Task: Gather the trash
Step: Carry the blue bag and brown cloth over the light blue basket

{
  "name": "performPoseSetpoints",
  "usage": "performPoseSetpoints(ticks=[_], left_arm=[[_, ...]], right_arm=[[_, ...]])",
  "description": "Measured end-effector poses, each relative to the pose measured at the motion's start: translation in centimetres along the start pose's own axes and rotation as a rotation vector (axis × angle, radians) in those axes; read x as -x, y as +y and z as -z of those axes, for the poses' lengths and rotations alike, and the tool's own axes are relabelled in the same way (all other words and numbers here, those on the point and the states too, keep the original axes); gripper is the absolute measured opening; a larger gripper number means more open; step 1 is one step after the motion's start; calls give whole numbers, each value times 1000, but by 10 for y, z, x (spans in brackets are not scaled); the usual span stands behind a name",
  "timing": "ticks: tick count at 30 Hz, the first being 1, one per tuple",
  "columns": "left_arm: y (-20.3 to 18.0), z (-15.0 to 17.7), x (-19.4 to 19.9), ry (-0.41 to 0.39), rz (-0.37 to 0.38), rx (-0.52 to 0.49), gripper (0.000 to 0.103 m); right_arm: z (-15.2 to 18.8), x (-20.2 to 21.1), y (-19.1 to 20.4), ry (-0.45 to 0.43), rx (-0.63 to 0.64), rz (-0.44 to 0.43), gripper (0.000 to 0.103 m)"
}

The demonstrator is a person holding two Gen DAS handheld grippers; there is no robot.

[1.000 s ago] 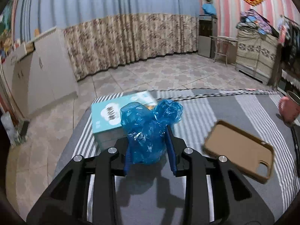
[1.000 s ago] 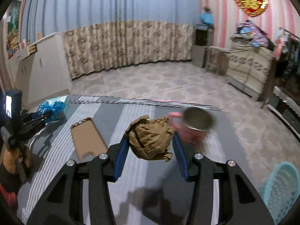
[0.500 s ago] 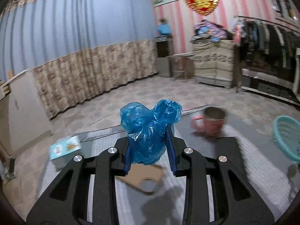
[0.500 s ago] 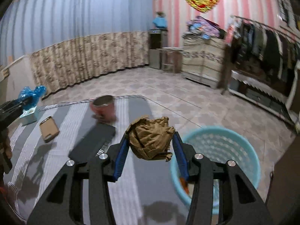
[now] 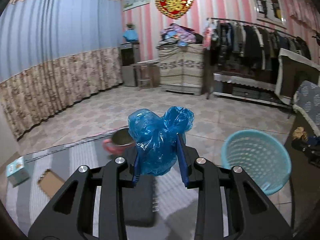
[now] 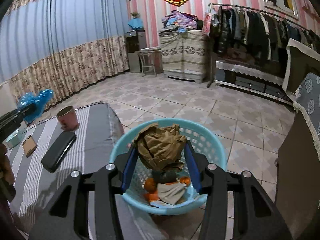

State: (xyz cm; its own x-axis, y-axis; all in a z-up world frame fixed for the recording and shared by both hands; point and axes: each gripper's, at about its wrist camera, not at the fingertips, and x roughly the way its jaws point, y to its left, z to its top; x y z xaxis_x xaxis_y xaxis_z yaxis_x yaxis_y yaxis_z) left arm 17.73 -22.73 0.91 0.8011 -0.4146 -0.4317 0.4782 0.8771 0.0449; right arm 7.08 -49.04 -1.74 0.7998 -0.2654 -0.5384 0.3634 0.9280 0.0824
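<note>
The round light-blue plastic laundry-style basket (image 6: 218,150) stands on the tiled floor just off the end of the grey striped table (image 6: 90,132), and everything here sits in relation to it. Directly above its open mouth hangs the right gripper (image 6: 160,160), its blue-padded fingers (image 6: 128,164) pinching a crumpled wad of brown paper (image 6: 160,144) between them. Down inside the basket lie orange peel pieces (image 6: 150,184), a pale grey rag (image 6: 172,192) and something dark and ribbed that I can't quite make out. Off to the table side of the basket, the left gripper (image 5: 160,160) is over the tabletop, its fingers clamped on a scrunched blue plastic bag (image 5: 158,138); the basket (image 5: 258,158) is to its right, well apart. Farther from the basket along the table are a pink mug with a metal-lined inside (image 6: 67,118), a long black case (image 6: 59,151), a tan phone case (image 6: 29,145) and, farthest of all, a small teal box (image 6: 13,139) near the table's edge.
</note>
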Motion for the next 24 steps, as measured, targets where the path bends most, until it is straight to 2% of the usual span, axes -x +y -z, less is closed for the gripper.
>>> performPoseSetpoints(ticks=[6, 14, 21, 23, 24], left_arm=[[-63, 2, -22, 41, 104, -28, 30], [-126, 14, -63, 119, 220, -53, 30], [-150, 26, -98, 190, 278, -47, 31], [-155, 24, -104, 193, 284, -55, 34], [-156, 22, -105, 189, 280, -56, 39]], right_arm=[[5, -9, -32, 5, -59, 36, 47], [10, -30, -51, 35, -90, 47, 47], [10, -49, -64, 66, -94, 47, 47], [9, -53, -66, 72, -96, 50, 47], [9, -53, -66, 73, -97, 50, 47]])
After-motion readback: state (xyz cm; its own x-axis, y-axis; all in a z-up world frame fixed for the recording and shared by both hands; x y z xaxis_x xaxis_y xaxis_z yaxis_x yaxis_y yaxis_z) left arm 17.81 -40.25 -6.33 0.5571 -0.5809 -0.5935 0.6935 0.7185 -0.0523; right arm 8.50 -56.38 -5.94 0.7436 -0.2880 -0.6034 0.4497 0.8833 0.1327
